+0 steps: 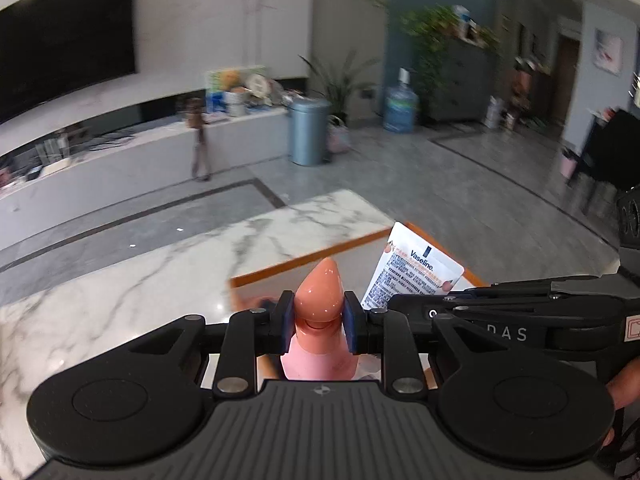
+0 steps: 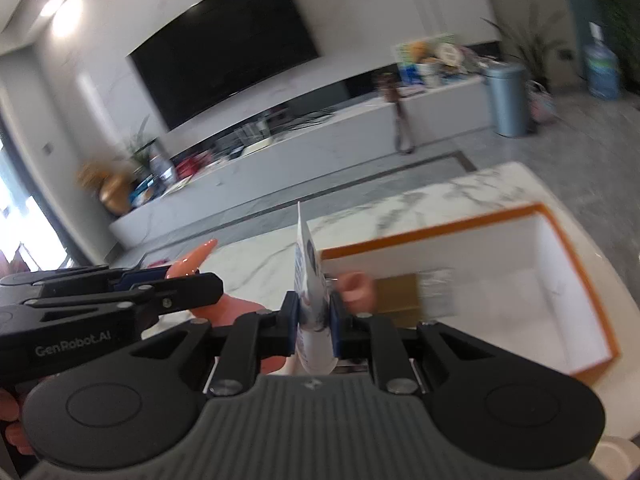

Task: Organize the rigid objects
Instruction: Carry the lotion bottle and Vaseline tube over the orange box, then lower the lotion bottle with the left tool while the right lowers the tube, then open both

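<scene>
- My left gripper (image 1: 319,322) is clamped on a pink bottle (image 1: 318,354) just below its pointed orange cap (image 1: 322,286).
- My right gripper (image 2: 314,322) pinches a white Vaseline tube (image 2: 309,304) (edge-on here).
- Both hang over the marble table (image 1: 160,264), at the near edge of an orange-rimmed box (image 2: 560,264).

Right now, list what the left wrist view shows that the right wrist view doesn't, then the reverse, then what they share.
Only the left wrist view shows the Vaseline tube's printed face with its brand name, and a doorway far right.

Only the right wrist view shows the inside of the orange-rimmed box, with a brownish item in it, and a golden vase.

Both show the left gripper shut on the peach pointed-cap bottle, the right gripper shut on the tube, the marble table, the TV and the blue bin.
</scene>
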`<state>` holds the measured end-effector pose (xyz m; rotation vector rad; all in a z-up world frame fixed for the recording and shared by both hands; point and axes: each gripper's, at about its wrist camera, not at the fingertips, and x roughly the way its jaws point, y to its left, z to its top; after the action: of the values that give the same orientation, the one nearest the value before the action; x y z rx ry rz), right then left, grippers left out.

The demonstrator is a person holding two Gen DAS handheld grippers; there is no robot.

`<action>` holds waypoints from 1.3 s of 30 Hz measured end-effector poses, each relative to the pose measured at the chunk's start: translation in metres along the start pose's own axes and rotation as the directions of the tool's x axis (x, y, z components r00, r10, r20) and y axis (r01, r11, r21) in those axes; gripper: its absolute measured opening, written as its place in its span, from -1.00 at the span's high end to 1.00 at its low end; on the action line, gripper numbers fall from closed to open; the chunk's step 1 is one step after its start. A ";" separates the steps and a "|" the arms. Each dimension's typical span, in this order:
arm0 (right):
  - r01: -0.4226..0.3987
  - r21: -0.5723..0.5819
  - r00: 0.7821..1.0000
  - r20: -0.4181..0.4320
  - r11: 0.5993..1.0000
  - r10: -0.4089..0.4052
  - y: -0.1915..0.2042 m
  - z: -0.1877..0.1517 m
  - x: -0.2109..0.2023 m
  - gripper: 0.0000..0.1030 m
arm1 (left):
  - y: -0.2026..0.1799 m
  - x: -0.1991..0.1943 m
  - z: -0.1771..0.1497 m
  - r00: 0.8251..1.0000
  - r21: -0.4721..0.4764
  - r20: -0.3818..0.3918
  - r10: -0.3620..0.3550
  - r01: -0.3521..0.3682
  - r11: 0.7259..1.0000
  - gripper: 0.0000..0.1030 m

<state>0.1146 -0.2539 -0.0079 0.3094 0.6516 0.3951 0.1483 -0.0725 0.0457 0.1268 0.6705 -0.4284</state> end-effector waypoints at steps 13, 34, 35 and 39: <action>0.093 0.223 0.994 -0.075 0.970 -0.078 -0.108 0.001 0.040 0.69 | -0.029 0.143 0.011 0.979 0.226 -0.195 -0.054 0.099 0.969 0.46; 0.096 0.215 0.980 -0.192 0.972 -0.054 -0.133 0.004 0.112 0.69 | -0.019 0.195 -0.015 0.917 0.353 -0.397 0.046 0.107 0.930 0.46; 0.099 0.214 0.979 -0.195 0.972 -0.057 -0.134 0.004 0.113 0.69 | -0.018 0.196 -0.016 0.914 0.357 -0.402 0.052 0.104 0.928 0.46; 0.105 0.206 0.978 -0.200 0.973 -0.063 -0.133 0.003 0.114 0.69 | -0.016 0.199 -0.018 0.906 0.365 -0.415 0.080 0.085 0.927 0.44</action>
<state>0.2339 -0.3206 -0.1182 0.4518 0.8978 0.2747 0.2705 -0.1511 -0.0929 0.5997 1.0124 -0.5363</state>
